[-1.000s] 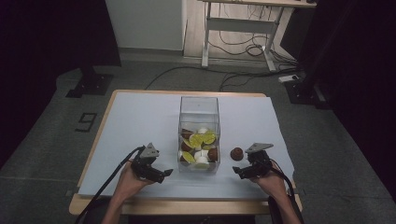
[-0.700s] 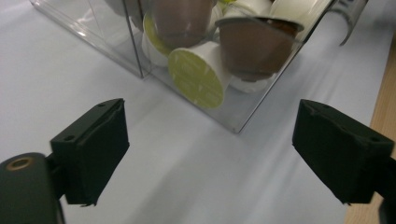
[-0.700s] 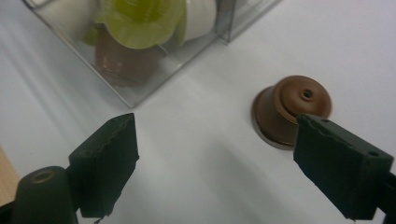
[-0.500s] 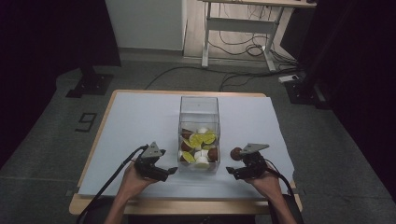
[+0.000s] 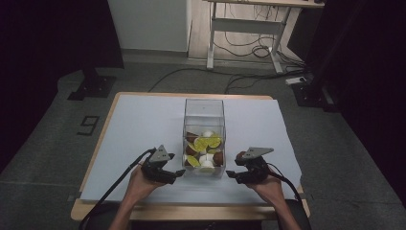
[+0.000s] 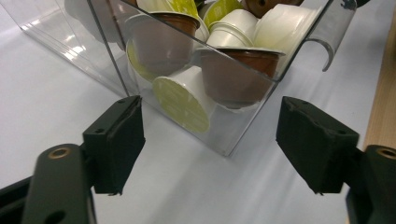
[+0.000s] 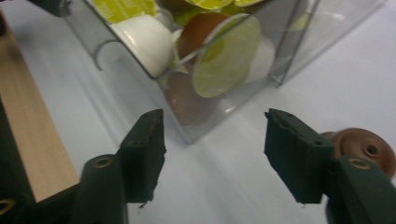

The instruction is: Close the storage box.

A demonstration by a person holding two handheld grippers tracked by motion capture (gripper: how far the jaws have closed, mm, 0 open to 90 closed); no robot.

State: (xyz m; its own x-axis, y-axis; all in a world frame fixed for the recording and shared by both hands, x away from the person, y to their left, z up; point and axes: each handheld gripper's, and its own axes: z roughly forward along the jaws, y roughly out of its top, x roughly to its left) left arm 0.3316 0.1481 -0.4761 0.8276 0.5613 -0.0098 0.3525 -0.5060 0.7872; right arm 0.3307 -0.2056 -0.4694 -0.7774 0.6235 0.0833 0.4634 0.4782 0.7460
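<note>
With most capsules already piled in the clear box (image 5: 204, 139) at mid-counter, one brown capsule (image 7: 363, 147) is left lying just beside the right gripper (image 5: 234, 175), whose jaws, like the left gripper's (image 5: 178, 175), have just been closing on nothing.

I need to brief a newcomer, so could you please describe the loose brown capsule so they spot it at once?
Find the clear box in the middle of the table. Just to its right, by the right gripper, lies a brown capsule, alone on the white cover, outside the box.

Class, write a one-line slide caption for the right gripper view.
Open right tongs face a corner of the clear box of coffee capsules; a brown capsule lies outside.
</note>
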